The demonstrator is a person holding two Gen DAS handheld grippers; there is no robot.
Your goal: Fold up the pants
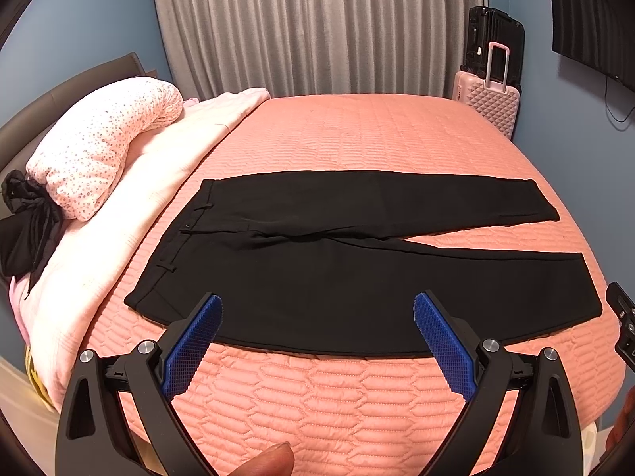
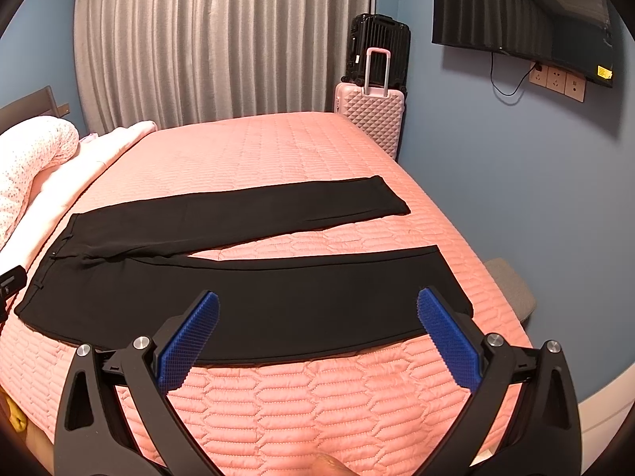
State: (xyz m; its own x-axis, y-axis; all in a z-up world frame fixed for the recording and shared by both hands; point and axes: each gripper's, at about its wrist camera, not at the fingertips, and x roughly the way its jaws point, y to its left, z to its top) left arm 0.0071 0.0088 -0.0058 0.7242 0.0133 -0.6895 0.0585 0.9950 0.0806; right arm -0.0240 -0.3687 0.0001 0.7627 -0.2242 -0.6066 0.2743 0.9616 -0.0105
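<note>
A pair of black pants [image 1: 317, 277] lies flat across the pink quilted bed [image 1: 357, 139], waistband toward the pillow end on the left and both legs running out to the right. The legs part in a narrow V, so a wedge of pink cover shows between them near the hems. The near leg runs along the side of the bed closest to both tools.

The left tool [image 1: 317, 307] has its two fingers spread wide, the blue ribbed pads [image 1: 190, 353] facing each other across a broad gap. It holds nothing. Its tips sit over the near edge of the pants, toward the waist half, and I cannot tell whether they touch the cloth or hang just above it.

The right tool [image 2: 317, 305] is spread just as wide and is also empty. Its blue pads [image 2: 448, 345] frame the near leg closer to the hem, and again contact with the fabric is unclear.

At the head of the bed a spotted pink pillow [image 1: 103, 146] rests on a folded pale blanket [image 1: 158, 166], with a dark bundle of cloth [image 1: 27, 222] beside it. Beyond the far corner stand a pink suitcase [image 2: 371, 115] and a black suitcase [image 2: 377, 43] behind it, in front of grey curtains [image 2: 222, 39]. A dark screen [image 2: 524, 16] hangs on the blue wall.
</note>
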